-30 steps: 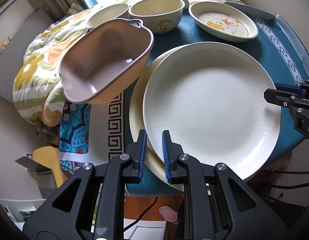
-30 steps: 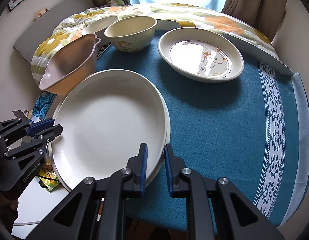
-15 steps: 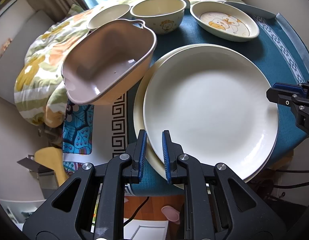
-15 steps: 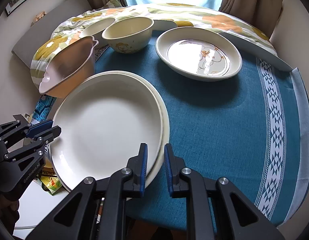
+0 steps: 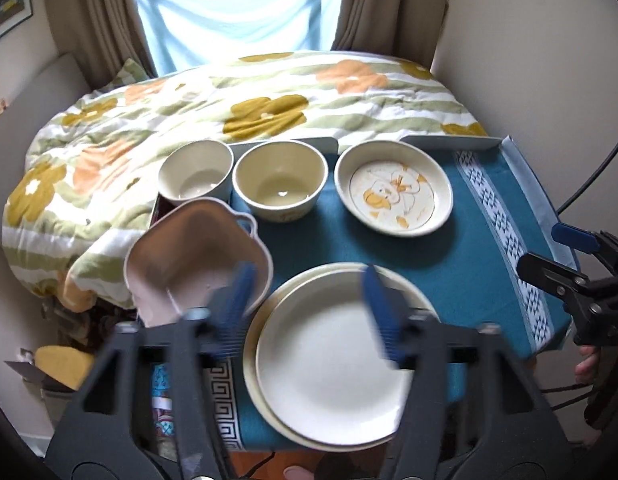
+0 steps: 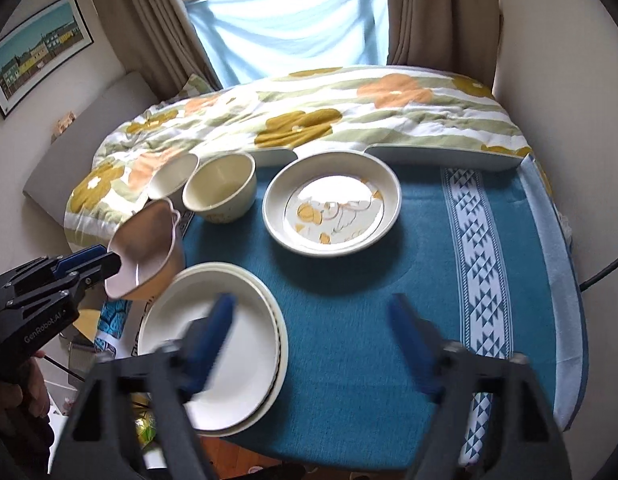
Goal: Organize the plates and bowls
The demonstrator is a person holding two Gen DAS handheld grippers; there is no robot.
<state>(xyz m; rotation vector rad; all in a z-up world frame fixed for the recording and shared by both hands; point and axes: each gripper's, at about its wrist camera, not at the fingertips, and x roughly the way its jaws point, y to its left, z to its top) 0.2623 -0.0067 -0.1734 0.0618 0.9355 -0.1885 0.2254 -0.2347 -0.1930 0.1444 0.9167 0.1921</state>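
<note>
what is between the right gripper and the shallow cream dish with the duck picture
Nothing visible. From the right gripper, whose jaws have just opened with nothing between them, only bare teal tablecloth lies before the shallow cream duck dish. The stacked white plates sit off to the left.

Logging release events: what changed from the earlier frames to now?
Both tools have just opened and pulled up and back: left tool and right tool let go of the white plate, which lies on the cream plate. Bowls, pink dish and duck plate stayed put.
</note>
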